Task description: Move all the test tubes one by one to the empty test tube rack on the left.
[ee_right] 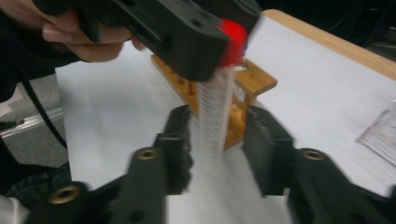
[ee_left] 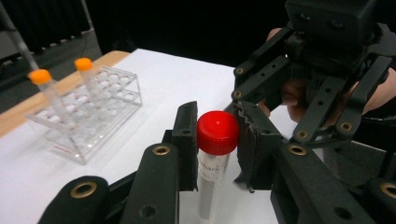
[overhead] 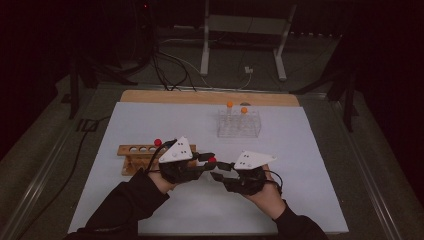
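Left hand-held gripper (ee_left: 217,140) clenched on red cap of test tube (ee_left: 211,179), held upright above counter (overhead: 300,150) betw. both hands. Right hand-held gripper (ee_right: 217,144) released, jaws either side of tube body, not touching; wooden rack (ee_right: 247,84) just behind
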Motion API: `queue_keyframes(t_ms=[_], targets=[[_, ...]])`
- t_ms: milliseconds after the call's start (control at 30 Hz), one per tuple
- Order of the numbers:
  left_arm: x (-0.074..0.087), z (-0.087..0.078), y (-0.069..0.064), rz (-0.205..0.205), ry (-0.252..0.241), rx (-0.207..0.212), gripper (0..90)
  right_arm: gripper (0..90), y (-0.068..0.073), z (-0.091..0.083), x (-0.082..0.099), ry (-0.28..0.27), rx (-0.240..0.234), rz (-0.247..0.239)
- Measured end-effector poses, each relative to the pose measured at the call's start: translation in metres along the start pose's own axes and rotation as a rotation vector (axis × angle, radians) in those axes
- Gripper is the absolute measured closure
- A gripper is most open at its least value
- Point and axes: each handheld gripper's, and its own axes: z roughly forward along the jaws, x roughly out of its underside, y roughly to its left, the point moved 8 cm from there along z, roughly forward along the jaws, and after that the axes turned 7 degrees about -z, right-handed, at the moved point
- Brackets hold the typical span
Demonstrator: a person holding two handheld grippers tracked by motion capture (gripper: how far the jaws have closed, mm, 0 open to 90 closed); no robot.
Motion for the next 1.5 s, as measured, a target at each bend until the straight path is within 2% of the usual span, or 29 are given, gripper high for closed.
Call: queue_keyframes(t_ms=[200, 533, 700, 767, 900, 967, 1133, 1200, 1267, 1333, 1500], targets=[[-0.007, -0.023, 0.011, 0.013, -0.018, -0.049, 71.7, 42.3, -0.007, -0.008, -0.004, -0.036, 0.024, 0.019], [-0.010, -0.077, 0.046, -0.028, -0.072, -0.168, 71.6, 14.1, -0.015, -0.010, -0.003, -0.028, 0.080, 0.040], [-0.007, -0.099, 0.060, -0.046, -0.085, -0.226, 71.7, 8.7, -0.017, -0.010, -0.003, -0.025, 0.093, 0.045], [-0.005, -0.107, 0.065, -0.044, -0.085, -0.249, 71.7, 3.8, -0.017, -0.010, -0.003, -0.026, 0.080, 0.044], [0.000, -0.119, 0.074, -0.060, -0.089, -0.285, 71.7, 0.7, -0.018, -0.012, -0.002, -0.025, 0.073, 0.050], [0.003, -0.124, 0.079, -0.069, -0.087, -0.305, 71.7, 0.0, -0.018, -0.012, -0.001, -0.016, 0.054, 0.053], [0.010, -0.131, 0.093, -0.083, -0.090, -0.346, 71.7, 0.0, -0.019, -0.015, -0.002, -0.025, 0.057, 0.054], [0.012, -0.132, 0.100, -0.086, -0.094, -0.367, 71.7, 0.0, -0.019, -0.015, -0.003, -0.024, 0.066, 0.048], [0.015, -0.133, 0.106, -0.100, -0.105, -0.369, 71.7, 0.0, -0.020, -0.015, -0.003, -0.024, 0.067, 0.045], [0.019, -0.131, 0.112, -0.104, -0.095, -0.390, 71.7, 0.0, -0.020, -0.016, -0.003, -0.029, 0.070, 0.049], [0.030, -0.127, 0.123, -0.136, -0.101, -0.399, 71.7, 0.0, -0.022, -0.017, -0.002, -0.026, 0.075, 0.050]])
